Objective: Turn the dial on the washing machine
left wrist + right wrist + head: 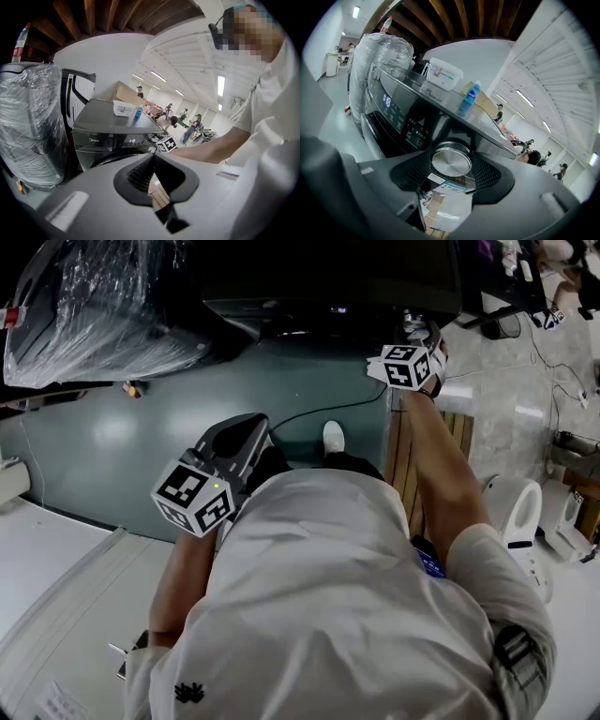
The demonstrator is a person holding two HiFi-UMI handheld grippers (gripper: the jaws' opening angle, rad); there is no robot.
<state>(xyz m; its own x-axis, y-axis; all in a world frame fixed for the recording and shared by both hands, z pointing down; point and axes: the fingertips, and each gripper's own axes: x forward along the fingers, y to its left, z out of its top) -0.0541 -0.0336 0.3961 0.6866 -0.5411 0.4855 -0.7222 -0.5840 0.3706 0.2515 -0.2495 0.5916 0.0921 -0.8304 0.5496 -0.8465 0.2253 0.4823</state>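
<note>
The dark washing machine point(401, 115) has a round silver dial point(451, 160) at the right end of its lit control panel. My right gripper point(451, 164) stands around that dial, a black pad close to its rim on either side with a thin dark gap showing, so the jaws are open. In the head view the right gripper point(419, 334) reaches to the machine's front point(328, 310), and the dial is hidden there. My left gripper point(251, 426) hangs back over the grey floor, shut and empty, away from the machine point(108, 140).
A plastic-wrapped appliance point(103, 306) stands left of the machine. A white box point(444, 74) and a blue bottle point(469, 99) sit on the machine's top. Wooden slats point(403, 456) and a white device point(516, 507) lie to the right. People point(192, 126) stand far behind.
</note>
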